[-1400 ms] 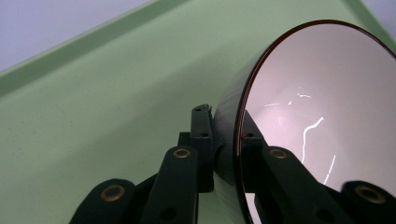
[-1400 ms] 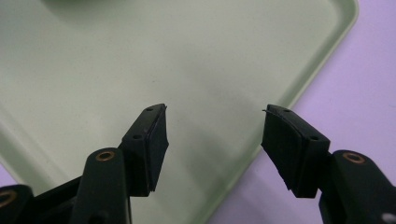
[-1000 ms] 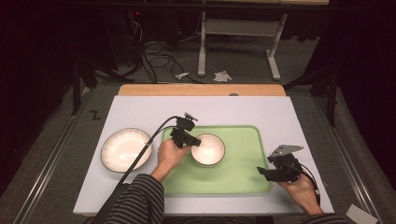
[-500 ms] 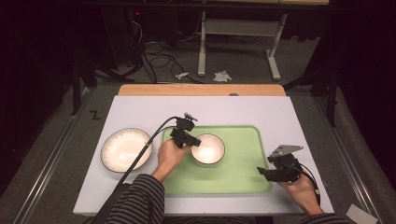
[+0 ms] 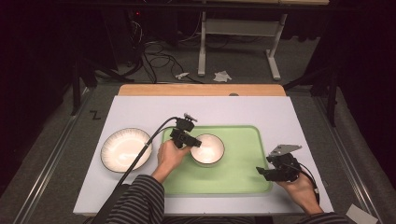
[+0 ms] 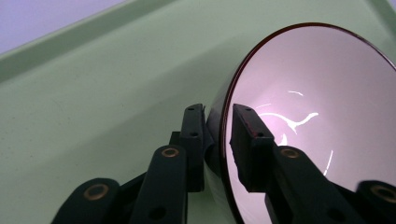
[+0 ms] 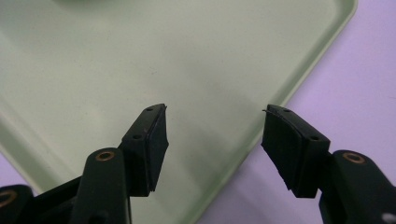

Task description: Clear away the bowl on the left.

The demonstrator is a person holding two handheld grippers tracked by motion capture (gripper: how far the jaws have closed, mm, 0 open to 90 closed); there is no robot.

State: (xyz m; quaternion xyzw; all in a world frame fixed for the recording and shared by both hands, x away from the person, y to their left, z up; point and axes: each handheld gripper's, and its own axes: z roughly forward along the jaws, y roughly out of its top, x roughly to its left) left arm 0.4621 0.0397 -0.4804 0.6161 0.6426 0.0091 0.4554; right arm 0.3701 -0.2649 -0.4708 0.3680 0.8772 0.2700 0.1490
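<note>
1. High view: the small bowl [image 5: 208,148] sat on the green tray [image 5: 243,173] on the bench [image 5: 140,105]; the left gripper [image 5: 192,143] was at its rim
2. Left gripper view: its jaws had just been opening, the bowl's rim between them with a slight gap
3. Right gripper view: the right gripper [image 7: 212,135] gaped wide, empty, over the tray's corner

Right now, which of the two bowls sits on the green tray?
The smaller bowl, on the green tray, with the left tongs straddling its rim, jaws just opening. The larger bowl rests on the white table left of the tray.
</note>
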